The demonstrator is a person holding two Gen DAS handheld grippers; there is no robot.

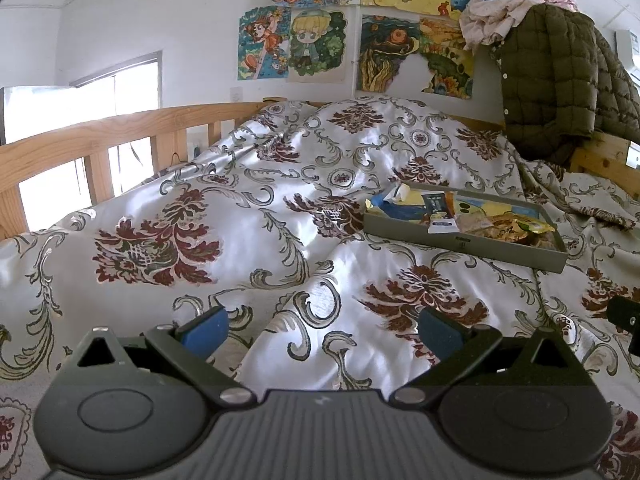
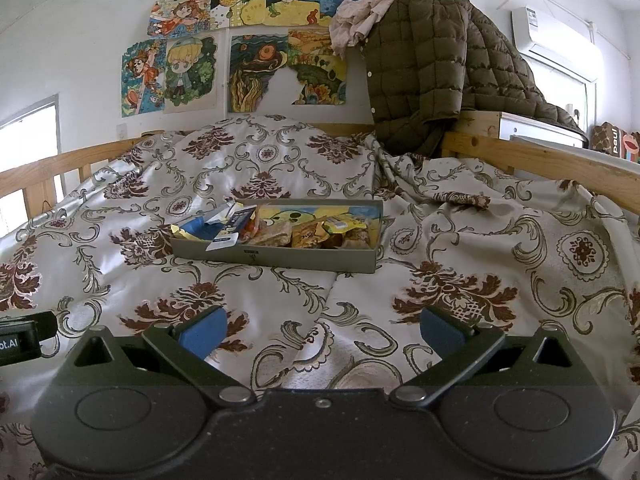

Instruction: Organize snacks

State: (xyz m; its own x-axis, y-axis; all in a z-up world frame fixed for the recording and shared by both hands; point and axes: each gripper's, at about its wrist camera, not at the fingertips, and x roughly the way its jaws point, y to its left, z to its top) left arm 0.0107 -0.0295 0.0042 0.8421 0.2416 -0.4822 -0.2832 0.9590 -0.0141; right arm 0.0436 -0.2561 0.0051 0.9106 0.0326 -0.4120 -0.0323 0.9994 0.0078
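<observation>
Snacks (image 2: 304, 232), crinkly packets, in shallow rectangular grey tray (image 2: 280, 258)

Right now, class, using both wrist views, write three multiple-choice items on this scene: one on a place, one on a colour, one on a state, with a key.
1. Where does the grey tray of snack packets rest?
A. on the patterned bedspread
B. on a wooden desk
C. on the floor

2. What colour are the gripper pads?
A. red
B. blue
C. white

3. How do the left gripper and right gripper stand?
A. both shut on packets
B. one open, one shut
C. both open and empty

Key: 1 A, bedspread surrounds the tray; 2 B, pads show blue; 3 C, only bedspread shows between the wide-apart fingers.
</observation>
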